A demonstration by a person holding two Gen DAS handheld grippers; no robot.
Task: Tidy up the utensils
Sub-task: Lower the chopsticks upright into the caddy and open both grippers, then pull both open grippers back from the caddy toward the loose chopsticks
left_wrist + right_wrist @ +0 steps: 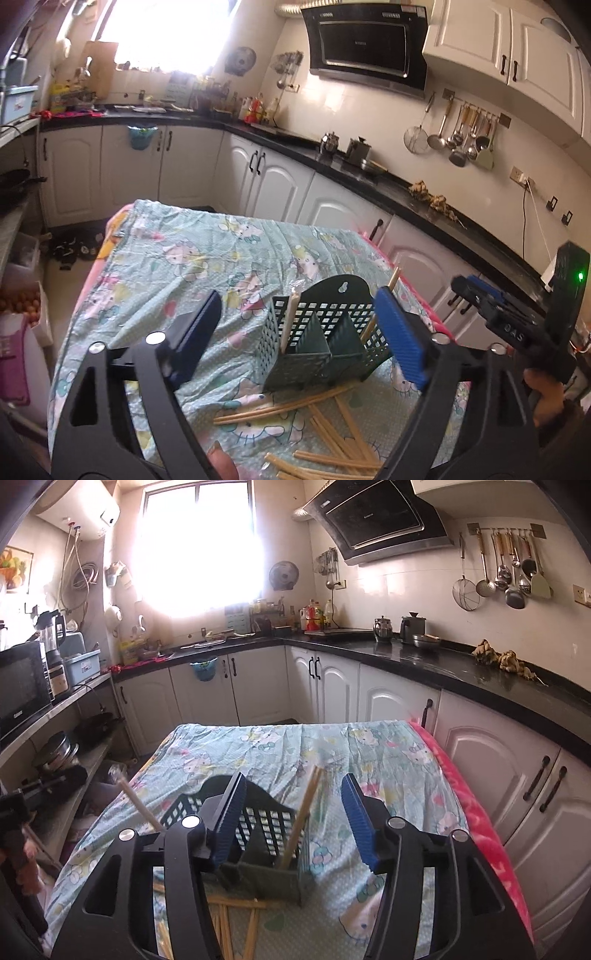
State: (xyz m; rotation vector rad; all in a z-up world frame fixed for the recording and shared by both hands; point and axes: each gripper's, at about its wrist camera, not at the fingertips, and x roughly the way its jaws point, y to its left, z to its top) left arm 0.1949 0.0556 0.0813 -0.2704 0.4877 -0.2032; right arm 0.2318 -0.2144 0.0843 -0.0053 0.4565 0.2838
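Left tool (299,336) wide, right tool (293,819) partly open, both empty. Three chopsticks (287,321) stand in the caddy (325,343); many chopsticks (332,435) lie before the caddy, unsorted.

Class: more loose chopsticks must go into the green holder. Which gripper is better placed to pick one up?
Probably the left gripper: open and empty, with most loose chopsticks lying just below it. The right gripper sits over the holder.

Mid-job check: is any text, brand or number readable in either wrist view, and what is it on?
"0A5", as best it reads: raised on the body of the right gripper.
Brand marks on the range hood: too small to read.
Badge on the microwave: blurred, unreadable.
The tablecloth: cartoon print, no legible words.
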